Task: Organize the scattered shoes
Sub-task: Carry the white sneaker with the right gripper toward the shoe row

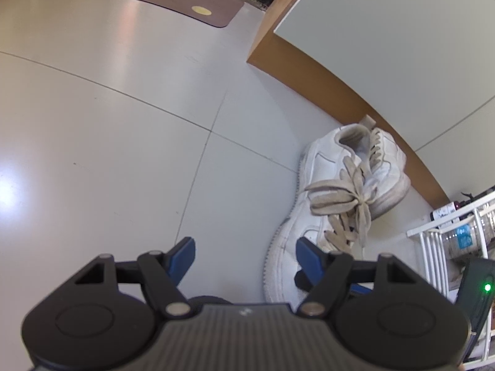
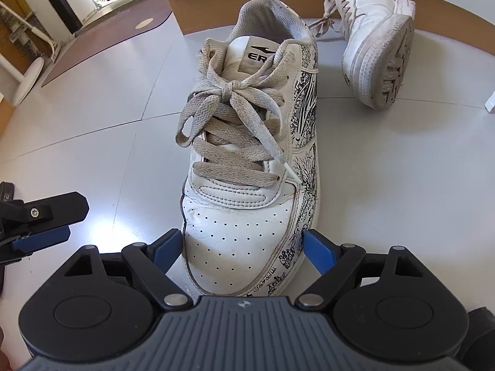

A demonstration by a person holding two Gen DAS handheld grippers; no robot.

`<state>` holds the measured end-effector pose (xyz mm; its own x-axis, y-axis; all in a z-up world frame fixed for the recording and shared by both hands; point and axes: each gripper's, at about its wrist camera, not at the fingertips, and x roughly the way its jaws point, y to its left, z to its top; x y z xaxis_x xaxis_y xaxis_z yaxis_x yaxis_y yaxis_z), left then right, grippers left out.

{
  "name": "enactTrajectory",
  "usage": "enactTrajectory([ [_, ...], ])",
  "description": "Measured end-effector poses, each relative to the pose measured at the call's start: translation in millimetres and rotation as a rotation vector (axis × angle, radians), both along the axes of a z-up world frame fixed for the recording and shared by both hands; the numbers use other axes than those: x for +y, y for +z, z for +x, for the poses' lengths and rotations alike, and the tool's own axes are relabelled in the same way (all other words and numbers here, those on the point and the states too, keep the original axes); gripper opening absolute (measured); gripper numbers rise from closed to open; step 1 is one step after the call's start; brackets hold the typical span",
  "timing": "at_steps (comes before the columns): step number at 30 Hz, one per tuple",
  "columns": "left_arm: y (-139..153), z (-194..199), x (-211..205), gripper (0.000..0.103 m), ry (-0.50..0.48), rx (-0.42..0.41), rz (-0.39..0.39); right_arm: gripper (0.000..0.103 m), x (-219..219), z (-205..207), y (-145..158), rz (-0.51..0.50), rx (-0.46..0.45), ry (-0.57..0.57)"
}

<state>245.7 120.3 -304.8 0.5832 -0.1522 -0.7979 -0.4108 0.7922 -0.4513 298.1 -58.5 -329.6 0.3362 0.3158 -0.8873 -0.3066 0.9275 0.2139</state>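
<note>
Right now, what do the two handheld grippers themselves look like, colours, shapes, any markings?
Both look alike. The right gripper has a ribbed dark grey body with a small pale mark at its front edge, black angular linkage arms with silver pivot pins, round black discs at each side, and blue fingers. The left gripper matches, with the same blue fingers. No cables or sleeves are visible.

Bright daylight — glare patch on floor [image 1: 9,191], fisheye edges bent, corners perhaps vignetted.
</note>
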Motion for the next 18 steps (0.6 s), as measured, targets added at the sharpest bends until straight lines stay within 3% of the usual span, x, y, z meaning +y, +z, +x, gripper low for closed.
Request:
enactTrajectory([
  [3, 6, 2, -4, 0.074, -0.006, -0.011, 0.001, 0.089, -5, -1, 4, -0.011, -0.004, 0.001],
  [7, 17, 5, -12, 0.074, -0.032, -0.02, 0.02, 0.089, -22, -8, 23, 0.086, 0.015, 0.013],
  [18, 63, 46, -51, 0.074, -0.18, -0.058, 0.11, 0.089, -130, -84, 88, 0.271, -0.019, 0.008],
])
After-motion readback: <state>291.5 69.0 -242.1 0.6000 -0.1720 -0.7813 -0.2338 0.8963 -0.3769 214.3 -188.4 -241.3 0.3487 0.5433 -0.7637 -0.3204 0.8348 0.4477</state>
